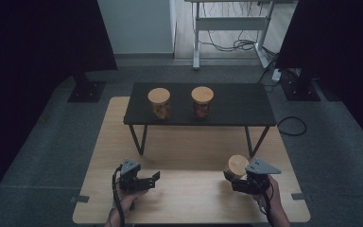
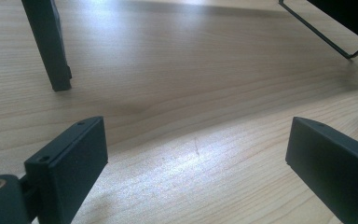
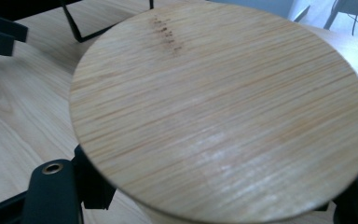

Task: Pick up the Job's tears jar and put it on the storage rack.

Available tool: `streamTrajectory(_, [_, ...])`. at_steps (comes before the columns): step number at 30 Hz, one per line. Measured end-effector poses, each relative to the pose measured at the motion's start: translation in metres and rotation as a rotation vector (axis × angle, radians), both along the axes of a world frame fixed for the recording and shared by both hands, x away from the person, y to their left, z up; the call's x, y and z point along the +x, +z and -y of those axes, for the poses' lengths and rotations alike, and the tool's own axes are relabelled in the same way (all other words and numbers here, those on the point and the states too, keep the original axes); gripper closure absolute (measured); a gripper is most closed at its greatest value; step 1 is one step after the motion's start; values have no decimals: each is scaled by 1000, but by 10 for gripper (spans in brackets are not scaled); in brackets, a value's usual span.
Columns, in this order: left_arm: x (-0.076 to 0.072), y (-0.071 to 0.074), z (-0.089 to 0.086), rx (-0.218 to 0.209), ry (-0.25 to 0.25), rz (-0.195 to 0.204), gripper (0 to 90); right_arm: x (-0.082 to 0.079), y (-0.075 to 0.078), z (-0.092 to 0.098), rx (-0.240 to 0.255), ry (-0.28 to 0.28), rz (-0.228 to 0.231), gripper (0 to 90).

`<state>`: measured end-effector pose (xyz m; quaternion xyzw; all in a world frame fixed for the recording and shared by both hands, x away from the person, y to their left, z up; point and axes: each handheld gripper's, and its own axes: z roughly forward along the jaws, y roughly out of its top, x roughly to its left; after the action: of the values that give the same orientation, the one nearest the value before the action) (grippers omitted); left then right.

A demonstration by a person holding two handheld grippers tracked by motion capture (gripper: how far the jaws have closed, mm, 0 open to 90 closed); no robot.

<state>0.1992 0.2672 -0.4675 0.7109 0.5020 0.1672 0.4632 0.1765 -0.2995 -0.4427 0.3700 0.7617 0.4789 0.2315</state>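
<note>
Desk (image 1: pixel 189 194) work is mid-carry: your right gripper (image 1: pixel 240 178) has its jaws clamped on a jar (image 1: pixel 237 168), left gripper (image 1: pixel 147 182) jaws wide and empty, so next lift it onto the shelf (image 1: pixel 246 106) beside the two jars (image 1: pixel 159 103).

Jar (image 1: pixel 237 169) with round bamboo lid (image 3: pixel 221 109), tilted, clamped in the right tool (image 1: pixel 236 179) near the right front of the light wooden surface (image 1: pixel 194 156).

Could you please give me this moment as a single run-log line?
right gripper: shut on wooden-lidded jar | left gripper: open, holds nothing | two jars on black shelf | phase: jar gripped
</note>
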Motion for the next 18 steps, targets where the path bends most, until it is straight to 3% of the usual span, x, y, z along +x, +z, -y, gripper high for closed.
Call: streamTrajectory(18, [1,-1,3,12,-2,-5,49,-10,14,-1,1,30,30,246])
